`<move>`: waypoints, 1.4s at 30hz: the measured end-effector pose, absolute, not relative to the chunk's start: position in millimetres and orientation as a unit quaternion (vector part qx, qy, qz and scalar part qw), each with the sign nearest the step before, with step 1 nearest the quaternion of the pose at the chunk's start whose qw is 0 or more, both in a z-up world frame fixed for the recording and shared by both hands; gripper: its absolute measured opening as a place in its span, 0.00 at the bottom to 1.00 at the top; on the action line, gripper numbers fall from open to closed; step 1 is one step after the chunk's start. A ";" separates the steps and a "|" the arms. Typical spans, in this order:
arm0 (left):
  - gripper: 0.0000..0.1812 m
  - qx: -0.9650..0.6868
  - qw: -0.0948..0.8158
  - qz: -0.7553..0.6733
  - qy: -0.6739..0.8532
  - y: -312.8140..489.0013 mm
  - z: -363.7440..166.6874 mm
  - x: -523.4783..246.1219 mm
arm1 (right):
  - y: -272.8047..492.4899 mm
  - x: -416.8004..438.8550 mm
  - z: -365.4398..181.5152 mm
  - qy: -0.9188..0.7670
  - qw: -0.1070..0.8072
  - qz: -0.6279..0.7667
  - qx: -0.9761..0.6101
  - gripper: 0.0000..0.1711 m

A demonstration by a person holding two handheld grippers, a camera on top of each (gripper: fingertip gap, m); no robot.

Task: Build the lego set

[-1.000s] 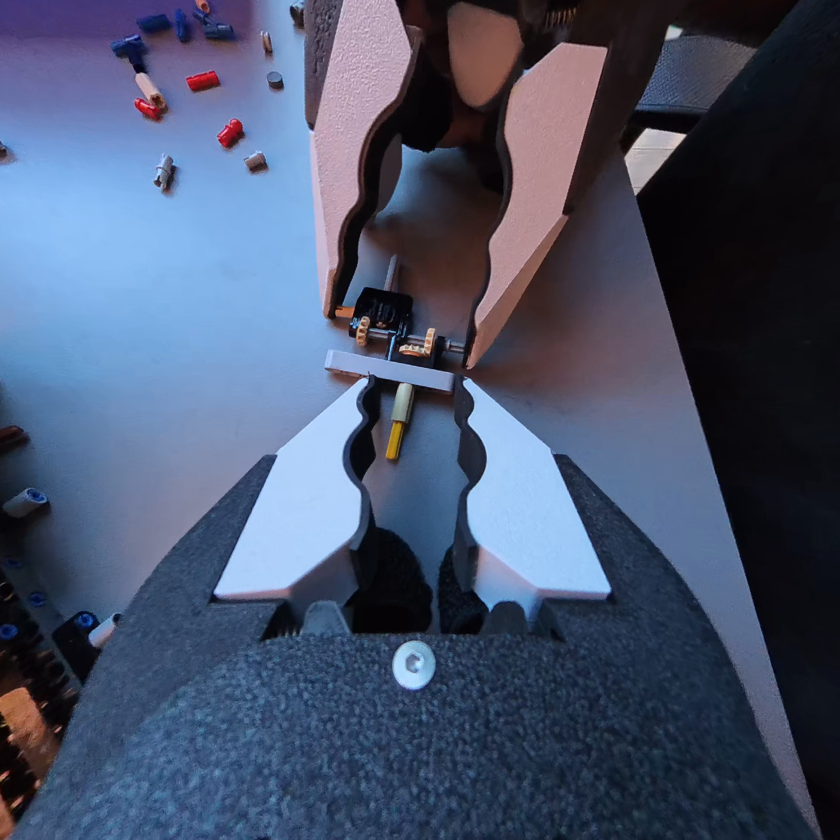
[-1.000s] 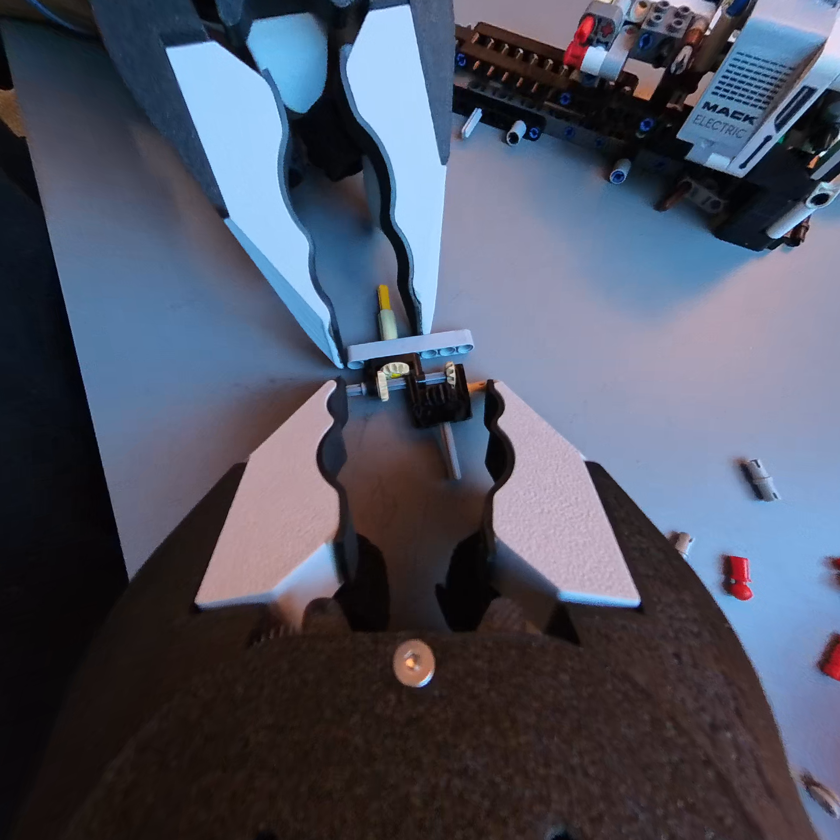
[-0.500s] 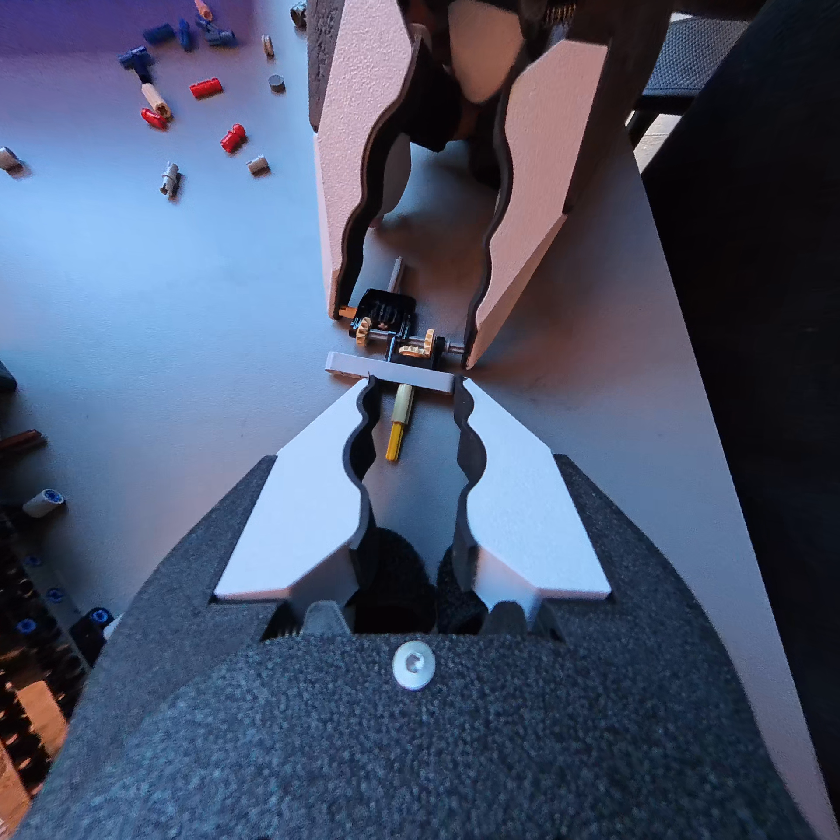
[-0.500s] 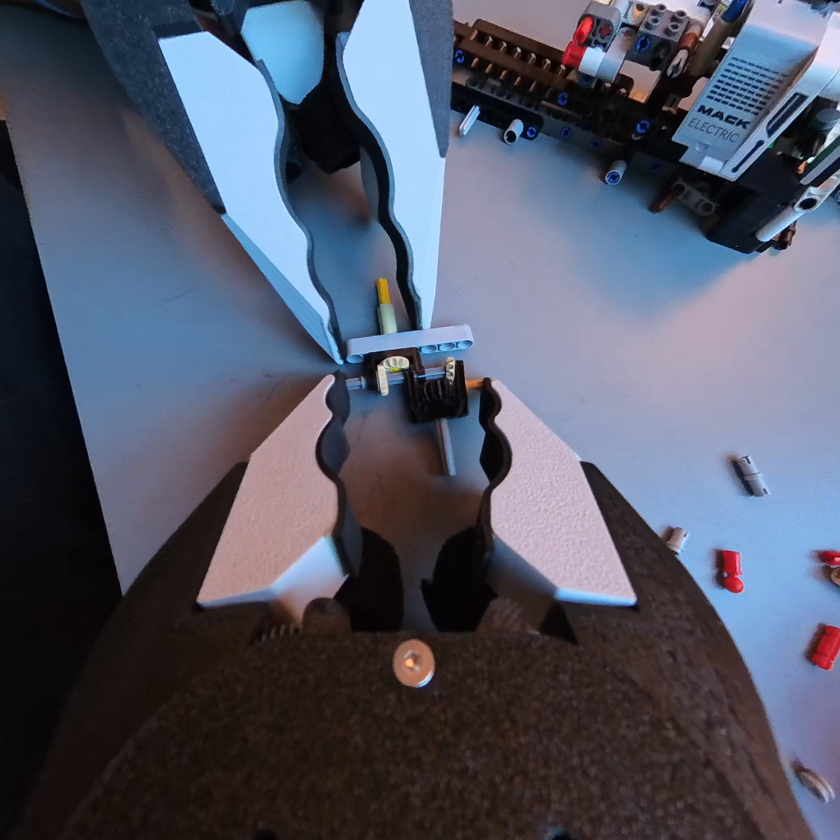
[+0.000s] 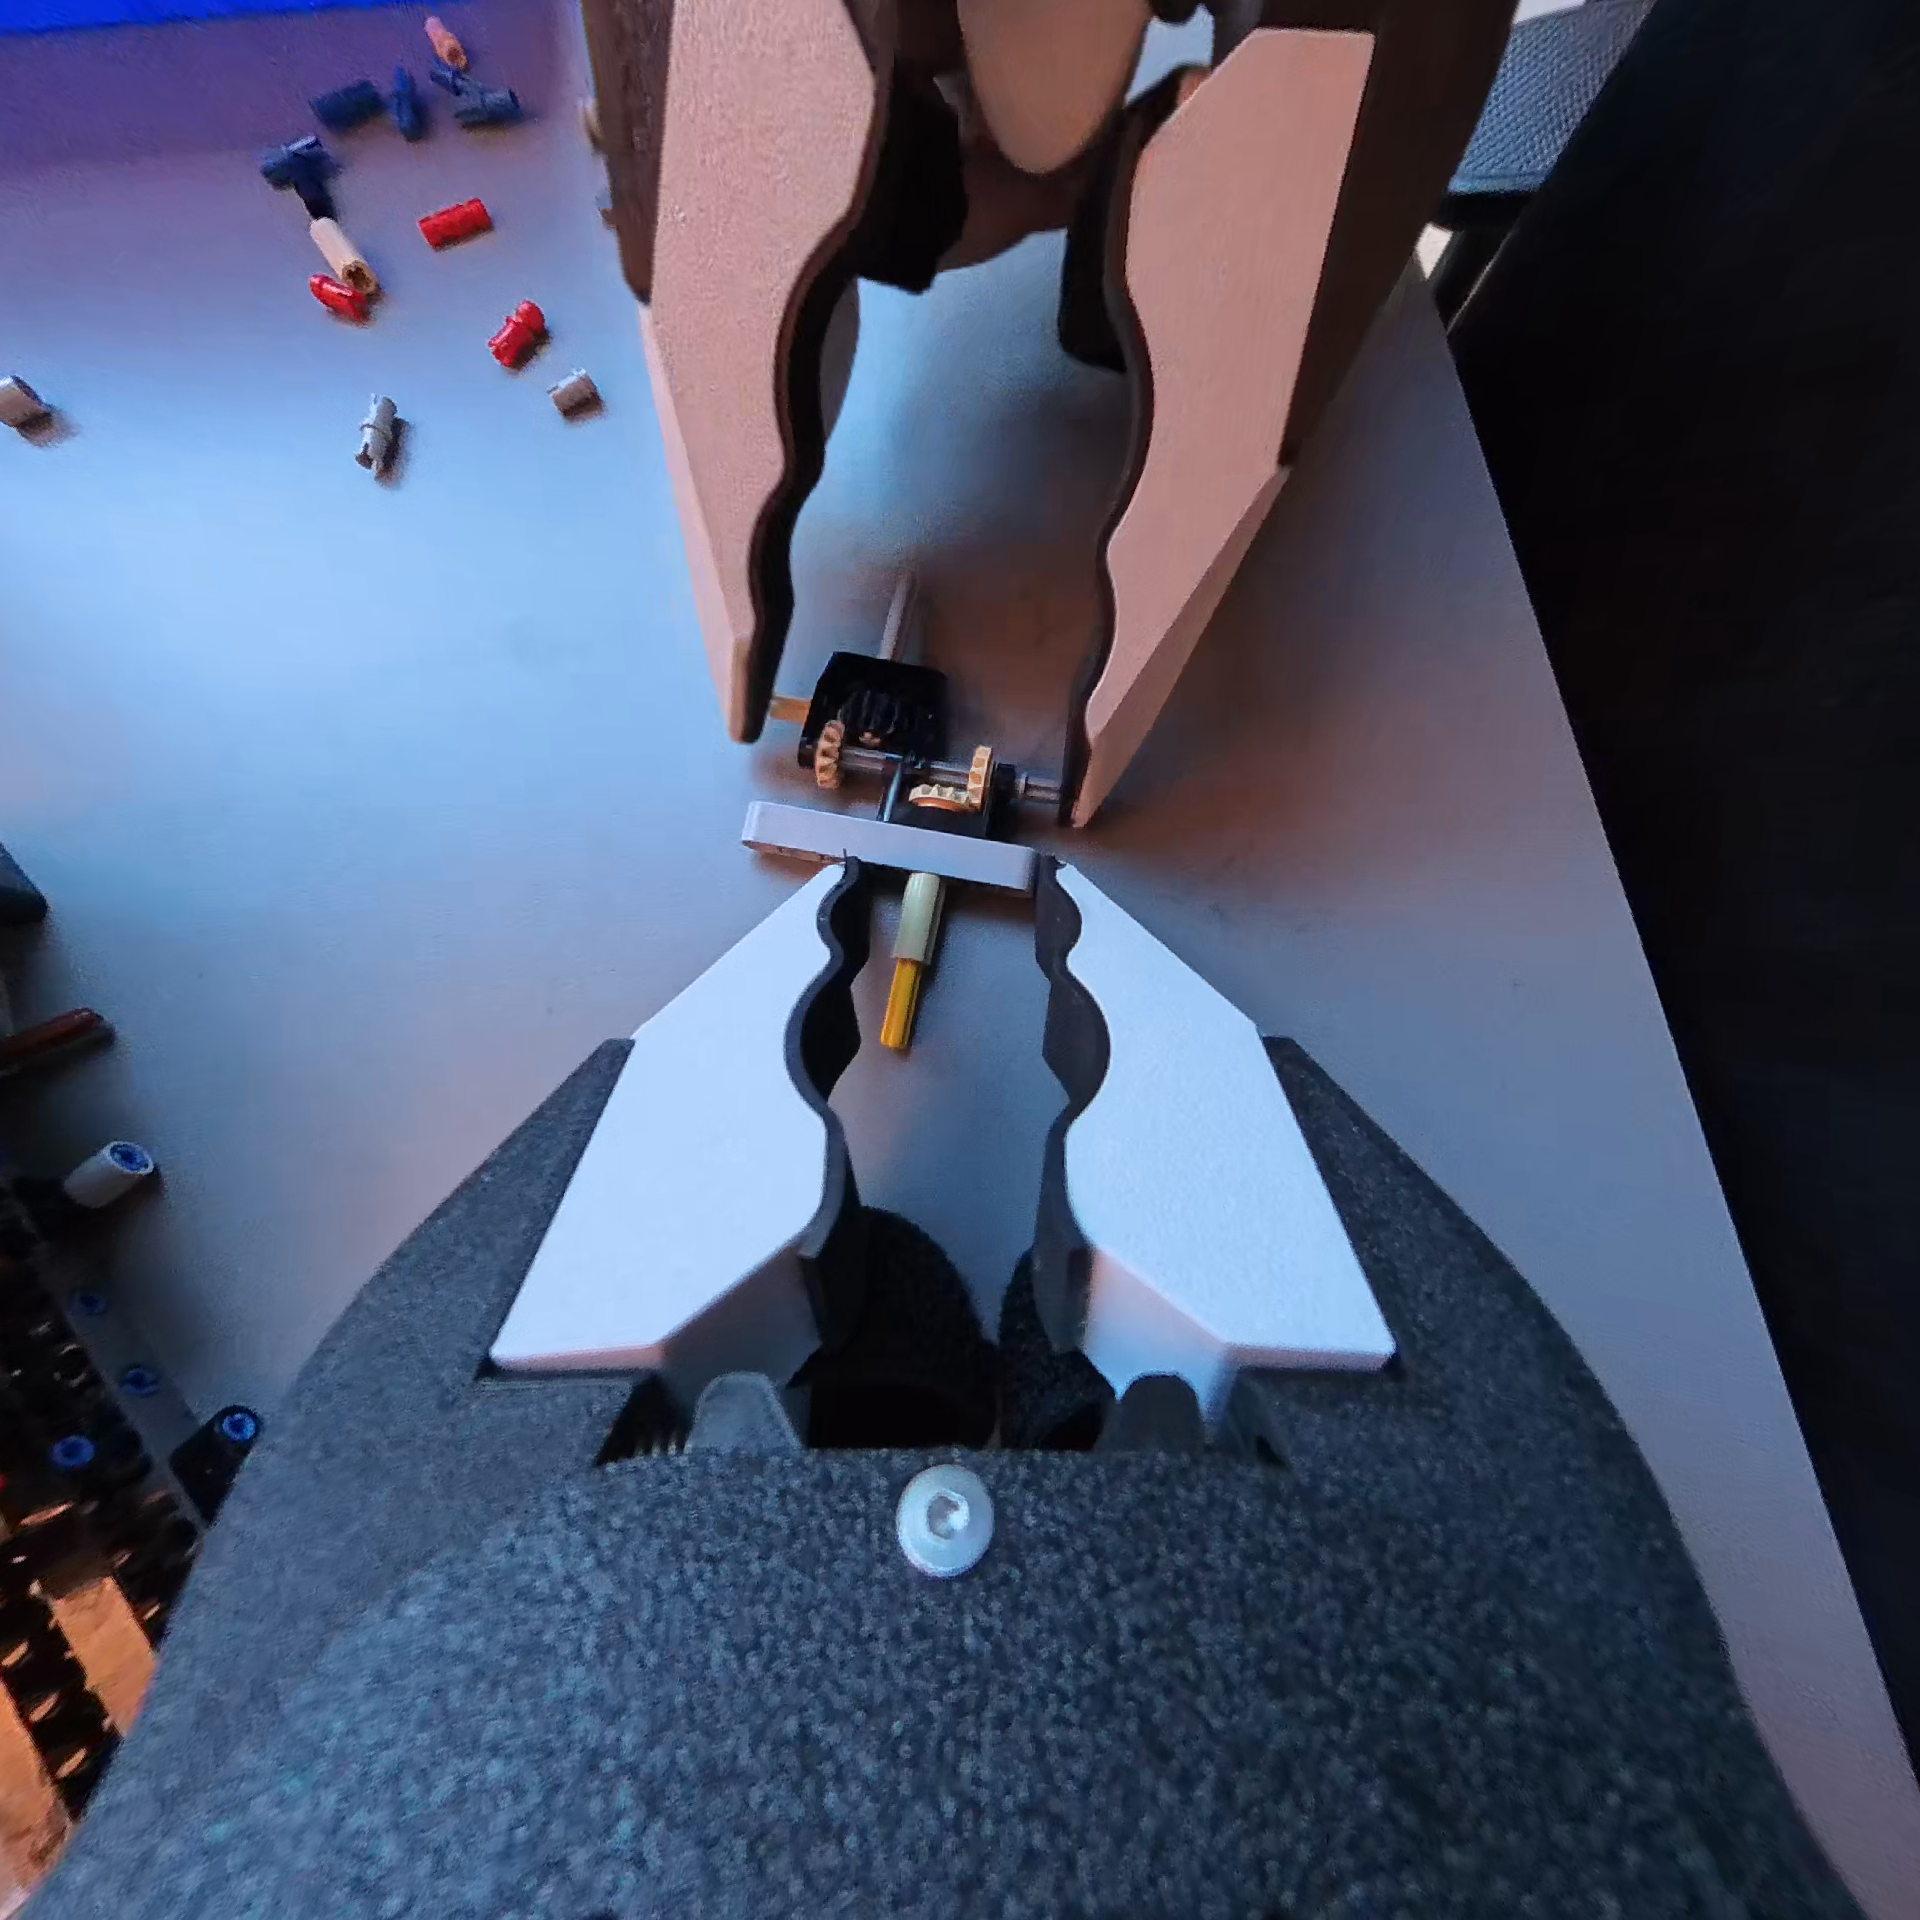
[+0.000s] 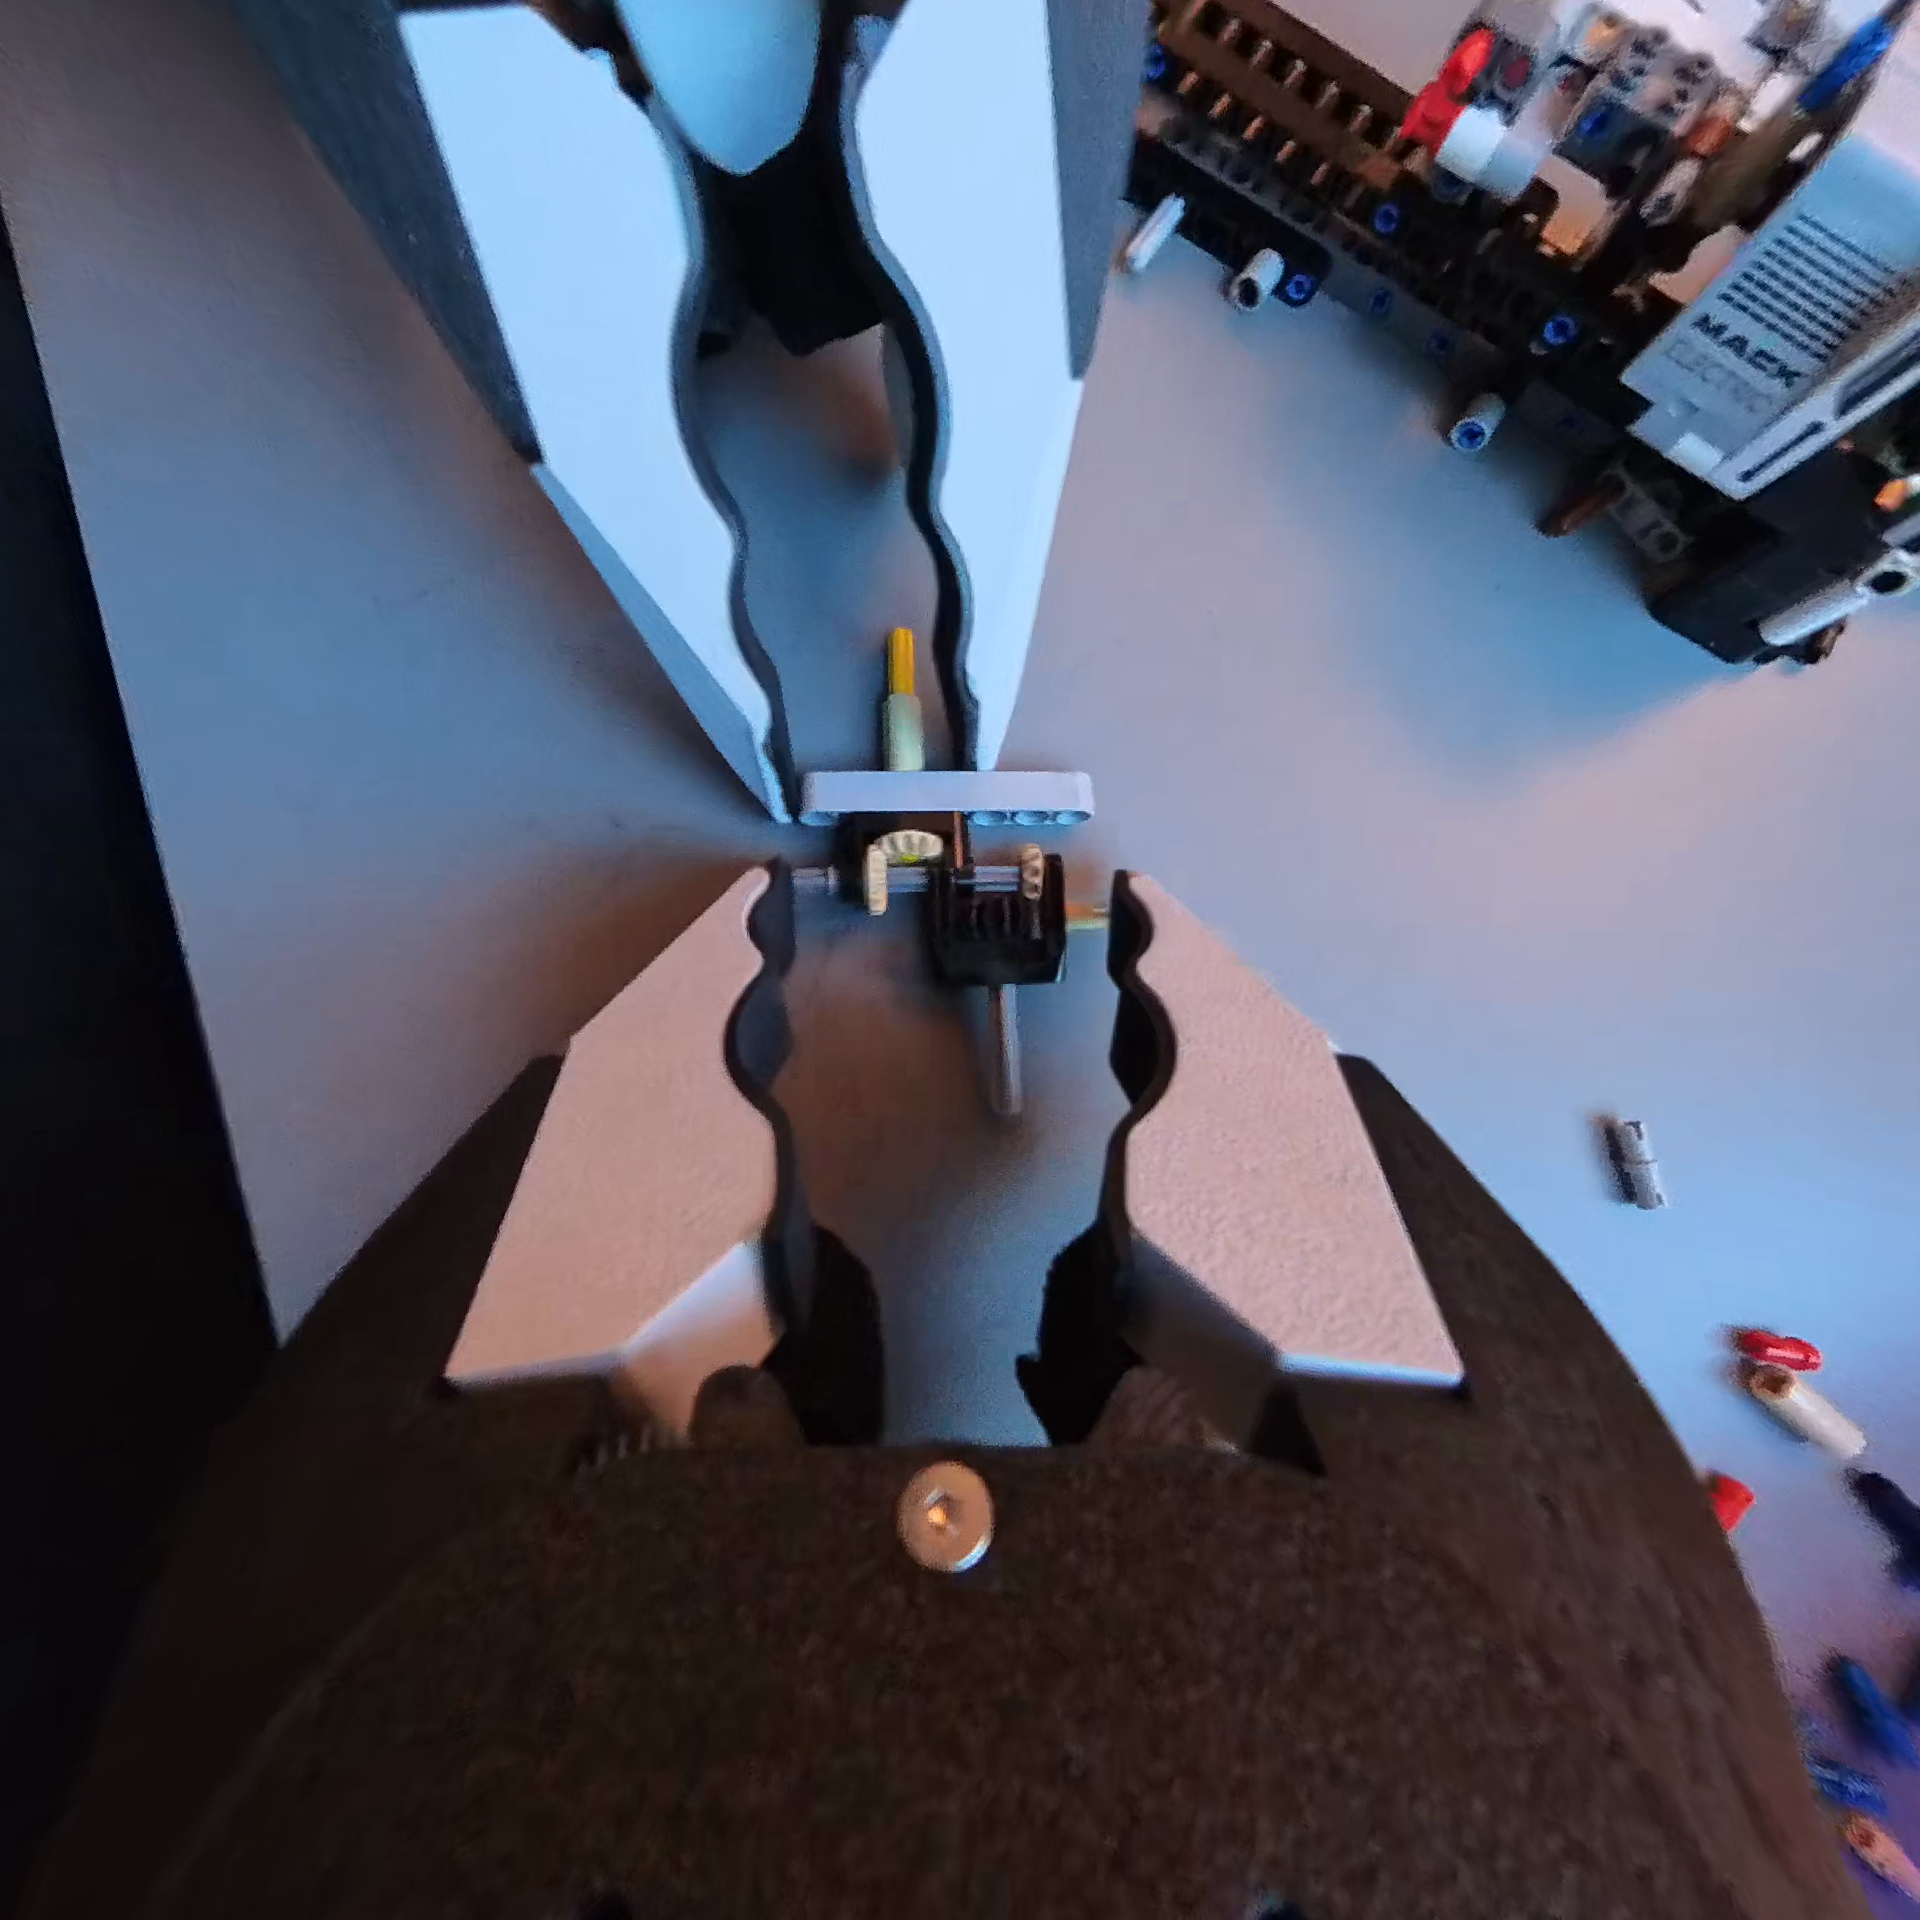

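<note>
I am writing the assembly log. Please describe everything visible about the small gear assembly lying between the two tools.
The small gear assembly lies flat on the grey table, near its edge. A pale grey beam with round holes fronts a black frame carrying tan bevel gears on a thin metal cross axle. A black ribbed block has a grey axle sticking out; a yellow axle in a cream sleeve points the opposite way. It looks like plastic. Both tools are open around it.

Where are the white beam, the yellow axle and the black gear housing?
white beam (image 5: 894, 847), left wrist view, middle of its top face.
yellow axle (image 5: 900, 1002), left wrist view, bare yellow shaft.
black gear housing (image 6: 995, 927), right wrist view, ribbed top.
</note>
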State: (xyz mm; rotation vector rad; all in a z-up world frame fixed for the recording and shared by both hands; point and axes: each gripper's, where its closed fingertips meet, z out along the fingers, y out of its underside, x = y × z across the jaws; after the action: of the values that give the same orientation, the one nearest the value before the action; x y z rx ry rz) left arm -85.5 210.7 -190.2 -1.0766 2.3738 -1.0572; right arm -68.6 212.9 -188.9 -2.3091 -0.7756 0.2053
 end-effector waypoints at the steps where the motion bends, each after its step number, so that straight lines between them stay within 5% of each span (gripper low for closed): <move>1: 0.16 -0.378 0.163 -0.371 0.833 210.6 -190.2 -85.6 | 212.0 -68.7 -188.9 -0.304 0.335 0.075 -0.888 0.35; 20: 0.16 -0.379 0.166 -0.370 0.832 209.4 -190.0 -84.8 | 209.6 -72.4 -189.9 -0.339 0.270 0.070 -0.899 0.30; 42: 0.16 -0.382 0.156 -0.375 0.830 209.1 -190.0 -83.8 | 210.1 -71.9 -189.9 -0.308 0.320 0.109 -0.889 0.32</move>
State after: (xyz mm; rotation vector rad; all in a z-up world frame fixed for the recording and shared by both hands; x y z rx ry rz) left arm -83.8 209.1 -190.0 -1.0953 2.3769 -1.0736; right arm -71.9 210.1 -189.9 -2.3367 -0.8100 0.2868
